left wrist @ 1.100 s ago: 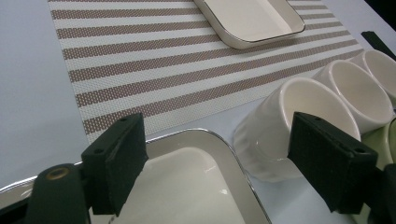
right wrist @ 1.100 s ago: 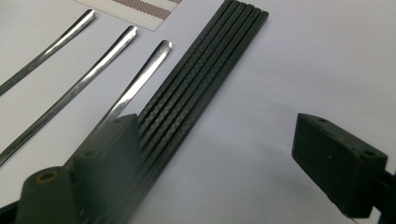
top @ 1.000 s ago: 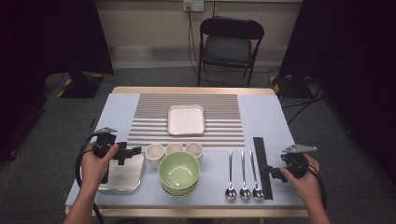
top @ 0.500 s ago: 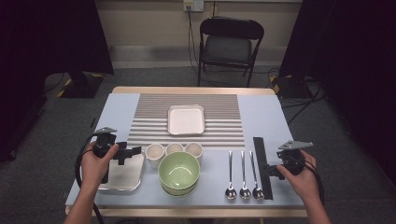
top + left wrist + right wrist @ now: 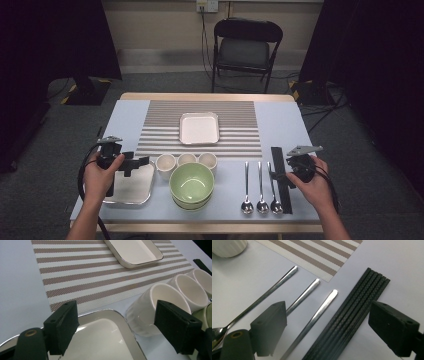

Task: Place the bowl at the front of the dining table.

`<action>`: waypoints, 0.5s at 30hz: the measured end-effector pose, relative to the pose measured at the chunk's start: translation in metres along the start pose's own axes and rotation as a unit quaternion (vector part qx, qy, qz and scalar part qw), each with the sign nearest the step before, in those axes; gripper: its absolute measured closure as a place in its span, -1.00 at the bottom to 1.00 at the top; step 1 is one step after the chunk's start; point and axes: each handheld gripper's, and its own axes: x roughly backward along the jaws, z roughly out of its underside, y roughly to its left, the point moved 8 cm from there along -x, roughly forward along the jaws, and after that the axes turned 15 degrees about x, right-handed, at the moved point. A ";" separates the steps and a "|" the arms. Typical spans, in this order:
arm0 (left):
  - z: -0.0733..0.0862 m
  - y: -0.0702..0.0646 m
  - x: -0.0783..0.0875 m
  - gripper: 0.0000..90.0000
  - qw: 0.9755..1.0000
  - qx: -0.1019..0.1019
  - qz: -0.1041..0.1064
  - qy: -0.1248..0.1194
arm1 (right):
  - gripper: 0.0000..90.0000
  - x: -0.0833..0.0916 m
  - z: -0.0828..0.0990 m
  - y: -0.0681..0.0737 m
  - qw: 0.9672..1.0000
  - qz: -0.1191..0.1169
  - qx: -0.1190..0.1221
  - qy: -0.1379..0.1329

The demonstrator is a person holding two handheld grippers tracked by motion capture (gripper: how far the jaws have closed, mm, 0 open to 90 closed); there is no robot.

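Currently I am holding the left gripper (image 5: pixel 131 163) with its jaws spread wide over the far edge of the silver tray (image 5: pixel 131 187), which is lying at the near left of the table (image 5: pixel 285 120); nothing is sitting between the jaws. Just right of the tray, three white cups (image 5: pixel 186 161) are standing in a row, with the green bowl (image 5: pixel 192 184) nearer to me. My right gripper (image 5: pixel 276 168) is hovering, jaws equally wide and empty, above the black chopsticks (image 5: pixel 352 312) and the rightmost of three spoons (image 5: pixel 260 187) at the near right. Farther off, a white square dish (image 5: pixel 199 128) is resting on the striped placemat (image 5: pixel 240 115)
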 end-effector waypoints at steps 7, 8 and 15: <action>0.001 0.002 0.000 -0.58 1.000 -0.001 -0.003 0.001 | -0.68 -0.003 -0.011 0.006 1.000 -0.008 0.014 0.006; 0.001 0.002 0.000 -0.58 1.000 -0.001 -0.002 0.001 | -0.68 -0.004 -0.012 0.007 1.000 -0.010 0.016 0.005; 0.002 0.003 0.000 -0.58 1.000 -0.006 -0.006 0.002 | -0.68 -0.005 -0.023 0.012 0.999 -0.016 0.028 0.003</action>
